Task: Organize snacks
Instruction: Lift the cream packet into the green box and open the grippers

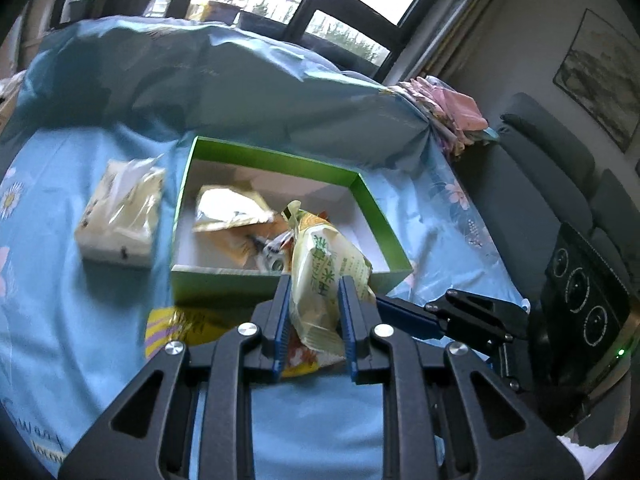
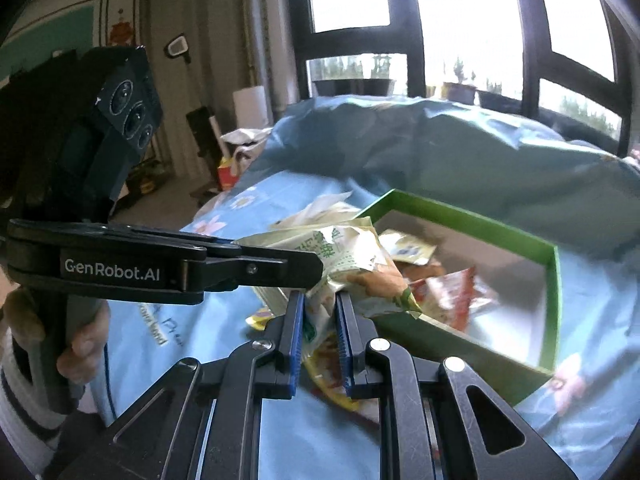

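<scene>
From the left wrist, the left claw (image 1: 314, 320) clenches a crinkly pale-green snack packet (image 1: 326, 268) over the near wall of the green cardboard box (image 1: 280, 282); its print is blurred. From the right wrist, the right claw (image 2: 320, 330) pinches the same packet's (image 2: 344, 252) edge, and the wrappers inside the box (image 2: 554, 300) are smeared.

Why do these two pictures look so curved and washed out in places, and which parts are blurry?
Left wrist view: the fisheye lens bends the window frames and darkens the corners; the panes are blown out white, and the tissue pack is smeared. Right wrist view: the same curving and glare at the window; the snacks in the green box are blurred, while the black jaws up close stay sharp.
</scene>
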A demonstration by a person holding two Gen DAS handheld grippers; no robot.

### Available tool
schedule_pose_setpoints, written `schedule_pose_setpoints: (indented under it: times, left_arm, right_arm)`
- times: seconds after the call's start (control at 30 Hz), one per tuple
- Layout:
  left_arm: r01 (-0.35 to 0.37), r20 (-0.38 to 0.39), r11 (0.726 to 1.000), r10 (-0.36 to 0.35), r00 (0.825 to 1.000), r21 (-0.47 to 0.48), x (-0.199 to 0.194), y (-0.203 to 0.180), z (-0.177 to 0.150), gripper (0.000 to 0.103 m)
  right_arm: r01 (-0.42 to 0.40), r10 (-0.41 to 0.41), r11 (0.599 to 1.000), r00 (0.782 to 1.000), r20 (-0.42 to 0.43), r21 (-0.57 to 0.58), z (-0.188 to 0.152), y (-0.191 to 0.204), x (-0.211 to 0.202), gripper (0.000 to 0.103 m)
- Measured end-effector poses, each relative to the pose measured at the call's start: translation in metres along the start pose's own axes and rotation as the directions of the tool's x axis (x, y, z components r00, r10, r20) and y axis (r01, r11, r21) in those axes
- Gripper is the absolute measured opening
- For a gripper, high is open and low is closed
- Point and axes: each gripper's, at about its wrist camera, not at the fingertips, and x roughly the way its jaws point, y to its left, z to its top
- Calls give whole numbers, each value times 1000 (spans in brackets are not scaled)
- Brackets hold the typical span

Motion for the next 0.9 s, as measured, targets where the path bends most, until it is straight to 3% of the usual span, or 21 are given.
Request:
schedule_pose_setpoints:
  times: [0.43, 0.9]
  left_arm:
    - [-13, -10, 1000, 13, 1000, -8, 49, 6, 33, 21]
    - [-39, -41, 999, 38, 998, -33, 91, 8, 36, 21]
  right_arm:
    - [55, -55, 998, 998, 13, 8, 13, -46, 27, 17]
    - [87, -86, 995, 996, -35, 46, 1, -78, 50, 17]
